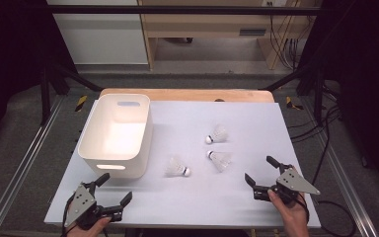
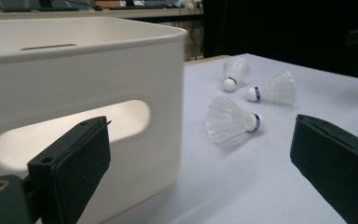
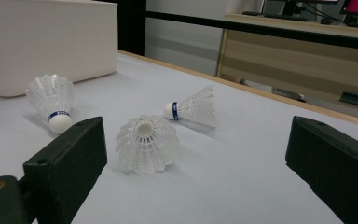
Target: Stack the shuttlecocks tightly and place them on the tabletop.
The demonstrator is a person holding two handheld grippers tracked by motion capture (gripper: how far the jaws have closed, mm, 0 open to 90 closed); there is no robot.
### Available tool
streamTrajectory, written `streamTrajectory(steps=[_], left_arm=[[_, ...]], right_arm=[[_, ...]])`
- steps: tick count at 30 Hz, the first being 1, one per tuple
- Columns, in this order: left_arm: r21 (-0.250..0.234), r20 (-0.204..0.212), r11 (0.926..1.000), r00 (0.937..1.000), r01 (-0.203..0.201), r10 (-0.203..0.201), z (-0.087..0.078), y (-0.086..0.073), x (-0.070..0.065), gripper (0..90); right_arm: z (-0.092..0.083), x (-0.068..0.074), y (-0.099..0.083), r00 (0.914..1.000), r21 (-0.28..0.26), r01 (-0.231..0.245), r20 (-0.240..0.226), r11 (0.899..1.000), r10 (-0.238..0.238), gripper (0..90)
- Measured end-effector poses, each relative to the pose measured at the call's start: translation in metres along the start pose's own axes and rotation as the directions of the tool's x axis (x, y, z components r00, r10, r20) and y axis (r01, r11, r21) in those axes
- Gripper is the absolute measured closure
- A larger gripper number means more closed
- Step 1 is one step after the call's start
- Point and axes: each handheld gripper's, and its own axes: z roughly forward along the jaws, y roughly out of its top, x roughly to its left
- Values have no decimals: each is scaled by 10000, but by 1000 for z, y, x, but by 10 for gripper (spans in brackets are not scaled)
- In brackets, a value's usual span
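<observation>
Shuttlecocks: I count three, all lying loose on the bench surface right of the tub. The nearest shuttlecock [image 1: 178, 167] lies just off the tub's near right corner, the middle shuttlecock [image 1: 219, 159] to its right, the far shuttlecock [image 1: 217, 134] behind that one. Each has a white ribbed plastic skirt flaring from a rounded white cork ringed with a blue band. I see one tub [image 1: 114, 133], white smooth plastic, rectangular with rounded corners and slot handles, standing on the left half of the bench [image 1: 256, 123], which has a pale matte cover and a wooden far edge. My left tongs [image 1: 114, 192] and right tongs [image 1: 259, 174] both stand spread wide, grasping nothing, at the near edge. Open surface lies between the tongs and the shuttlecocks.
</observation>
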Motion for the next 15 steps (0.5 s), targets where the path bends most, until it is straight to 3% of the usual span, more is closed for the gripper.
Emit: streamTrajectory(steps=[3,7,11,15], left_arm=[[462,261,9982,9990,-378,366,12,9,-17,53],[626,505,9966,9975,-528,497,26,14,-32,55],[995,187,9931,9980,-625,609,46,18,-44,70],[1435,99,9873,9977,-679,671,56,20,-50,82]], right_arm=[[0,0,0,10000,-28,-11,0,10000,11,53],[2,3,1,9997,67,228,-126,9997,-227,52],[2,5,1,9988,175,443,-197,9989,-440,51],[3,5,1,9988,184,424,-248,9989,-420,51]])
